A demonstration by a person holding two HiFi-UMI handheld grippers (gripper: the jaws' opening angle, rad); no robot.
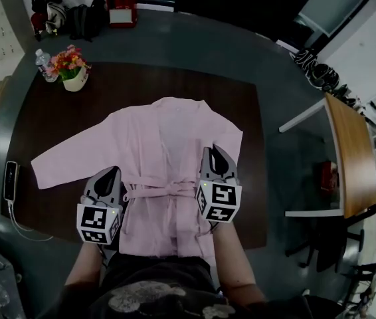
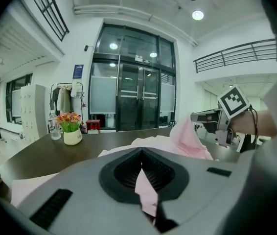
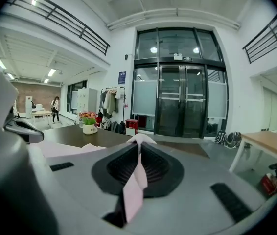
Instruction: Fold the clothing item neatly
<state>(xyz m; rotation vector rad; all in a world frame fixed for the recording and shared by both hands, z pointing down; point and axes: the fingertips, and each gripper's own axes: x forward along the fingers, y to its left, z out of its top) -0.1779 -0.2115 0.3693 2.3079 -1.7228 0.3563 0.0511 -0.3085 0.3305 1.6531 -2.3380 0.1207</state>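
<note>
My left gripper (image 1: 110,173) and right gripper (image 1: 214,153) each pinch pink robe (image 1: 165,135) cloth; robe lies spread on table (image 1: 48,118). Mid-fold, I reckon; next I carry both pinches evenly away from me.

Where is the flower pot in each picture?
Head view: the flower pot is at the top left, on the far corner of the table.
Left gripper view: the flower pot is at the left, about halfway down.
Right gripper view: the flower pot is small, left of the middle.
Shared landmark: the pink robe lies nearer than the pot in all three views.
</note>
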